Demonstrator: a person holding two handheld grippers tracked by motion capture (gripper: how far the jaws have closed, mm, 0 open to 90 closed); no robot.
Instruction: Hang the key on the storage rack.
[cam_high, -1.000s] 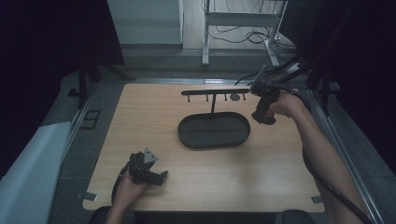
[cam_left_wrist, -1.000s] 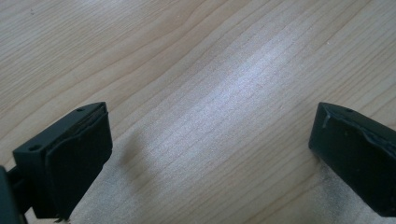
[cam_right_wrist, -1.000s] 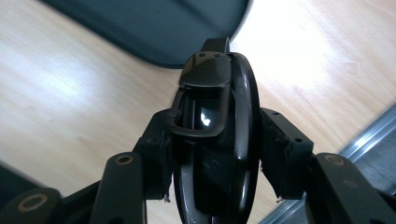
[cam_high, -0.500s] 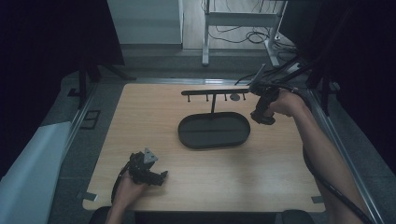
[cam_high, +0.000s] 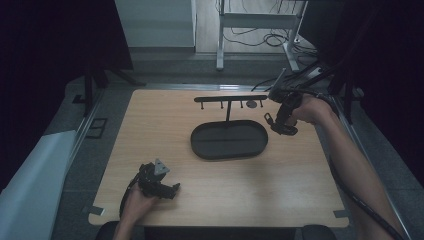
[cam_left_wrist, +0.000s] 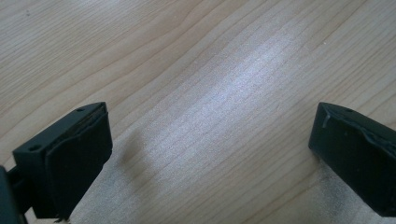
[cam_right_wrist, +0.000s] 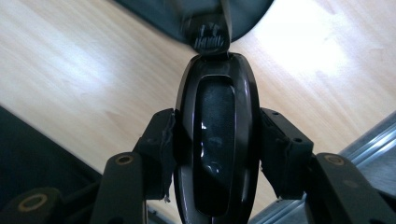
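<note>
At the right of the high view, just above mid-height, the right gripper is held in the person's right hand, over the wooden table and beside the right end of the black oval tray. Between its jaws sits a dark, glossy key fob, its lower end just beside the tray's rim. Above and left of it stands a black rack, a bar with small hooks on a post rising from the tray. At the lower left of the frame the left gripper rests low on the table in the left hand, well apart from the tray.

In the left gripper view, the left gripper has its two black jaws standing wide apart at the lower left and lower right corners, with nothing between them but the bare wood grain of the table.

In the right gripper view, the right gripper is clamped on the key fob, which fills the centre of the frame: an oval, shiny black body with a matte inset, pads pressing its two sides. A small toothed piece shows at its top end, upper centre, against the dark tray. Pale table lies either side.
</note>
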